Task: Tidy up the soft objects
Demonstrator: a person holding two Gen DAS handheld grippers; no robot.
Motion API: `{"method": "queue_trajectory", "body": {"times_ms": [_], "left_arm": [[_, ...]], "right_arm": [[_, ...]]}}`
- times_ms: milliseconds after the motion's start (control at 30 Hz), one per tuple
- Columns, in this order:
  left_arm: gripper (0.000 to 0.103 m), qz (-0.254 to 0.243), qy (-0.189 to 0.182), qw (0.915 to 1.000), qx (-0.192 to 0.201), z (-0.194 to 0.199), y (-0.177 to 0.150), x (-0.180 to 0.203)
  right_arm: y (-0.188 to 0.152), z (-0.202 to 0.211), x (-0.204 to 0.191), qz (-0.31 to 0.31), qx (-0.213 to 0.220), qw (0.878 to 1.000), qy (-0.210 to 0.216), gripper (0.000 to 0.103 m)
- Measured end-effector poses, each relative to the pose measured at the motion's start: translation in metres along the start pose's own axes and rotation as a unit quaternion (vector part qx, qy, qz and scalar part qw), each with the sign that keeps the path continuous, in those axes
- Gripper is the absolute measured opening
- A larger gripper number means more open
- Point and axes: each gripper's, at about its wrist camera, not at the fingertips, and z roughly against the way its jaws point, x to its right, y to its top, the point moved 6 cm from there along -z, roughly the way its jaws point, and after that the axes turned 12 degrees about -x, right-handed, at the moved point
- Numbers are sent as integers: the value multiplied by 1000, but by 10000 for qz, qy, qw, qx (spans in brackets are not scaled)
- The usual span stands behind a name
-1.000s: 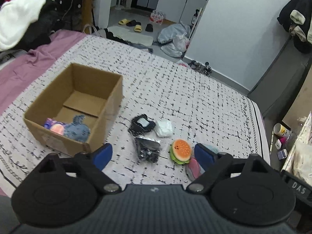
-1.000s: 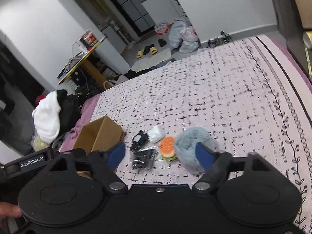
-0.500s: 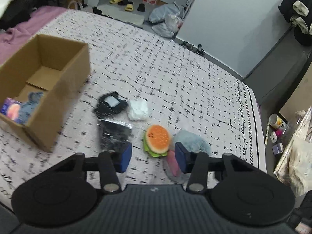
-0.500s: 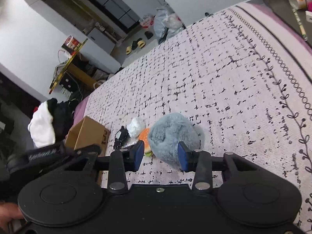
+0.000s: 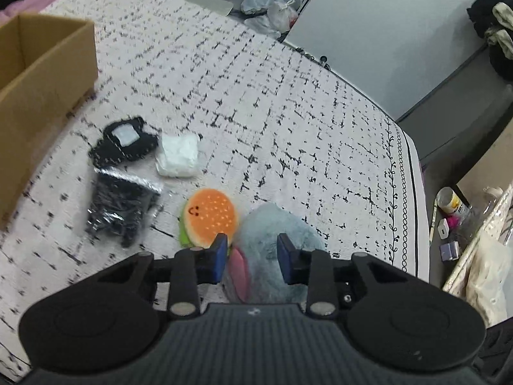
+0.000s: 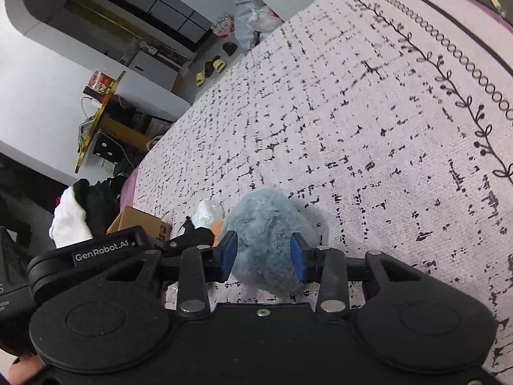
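A bed (image 5: 288,102) covered with a white spread with black marks fills most of both views, and behind it a floor with slippers and plastic bags is seen at the top of the frames. In the left wrist view a cardboard box (image 5: 41,73) is placed at the upper left of the frame. Near the centre left two black packets (image 5: 125,141) are seen, one above the other, and a white soft packet (image 5: 178,155) lies just beside the upper one. Below them an orange burger toy (image 5: 210,218) is found, touching a grey-blue plush toy (image 5: 272,256) at the lower centre.

The left gripper (image 5: 253,255) is held over this plush toy. Its fingers (image 5: 219,255) are narrow and closing, and the pink part and the grey fur of the toy are seen between them. Whether the pads already press on the fur cannot be told from this view.

In the right wrist view the same plush toy (image 6: 266,237) lies at the lower centre of the frame, on the bed. The right gripper (image 6: 264,256) is closing around it, and the blue pads of its fingers (image 6: 229,255) are seen against the fur on both sides. The left gripper (image 6: 96,256) is visible at the lower left of this frame, just beside the toy.
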Motion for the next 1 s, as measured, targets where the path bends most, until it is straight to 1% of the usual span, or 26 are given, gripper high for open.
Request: {"method": "queue_trajectory", "body": {"times_ms": [67,133,200,267,333,433,500,533,567,633,667,700,800,1000], "left_arm": [[32,108,-61,9999,-37,-5,-1,-1],[32,212,-142,9997,-16,-12,-3,-2],[32,411,-151,9990,-98,-20,-5,-6],[31,676,-326,9970,-193,-27,-8,-11],[29,629,-265,9976,-145,-29,-11,-10],[21,648,-197,9976,-116,-28,-13,-11],[19,687,-207,9973,-134,-25,-13,-12],[18,697,-231,9972,-145,-23,-13,-12],[18,680,-248,9973,-152,-19,-13,-12],[18,566,-248,9980,-104,-10,-15,-10],[18,507,-263,9983,-71,-5,-16,-10],[18,458,-310,9985,-61,0,-17,-10],[18,372,-412,9984,-100,13,-21,-11],[18,191,-384,9991,-73,38,-30,-14]], "right_arm": [[1,-6,4,-140,-36,9999,9,30],[0,-12,7,-259,-80,9996,27,30],[1,-14,9,-279,-56,9996,26,30],[1,-15,11,-266,-40,9996,24,30],[0,-17,12,-260,-63,9996,14,31],[-3,-18,12,-218,-86,9997,-22,31],[-4,-16,9,-150,-73,9999,-41,29],[-4,-15,7,-121,-59,9999,-41,24],[-5,-13,6,-97,-53,9999,-39,20],[-9,-7,3,-161,-80,9998,75,18],[-11,-2,2,-236,-84,9995,203,17],[-14,3,0,-199,-57,9995,251,16],[-21,15,-8,-65,29,9997,243,16],[-39,30,-28,129,132,9998,111,15]]}}
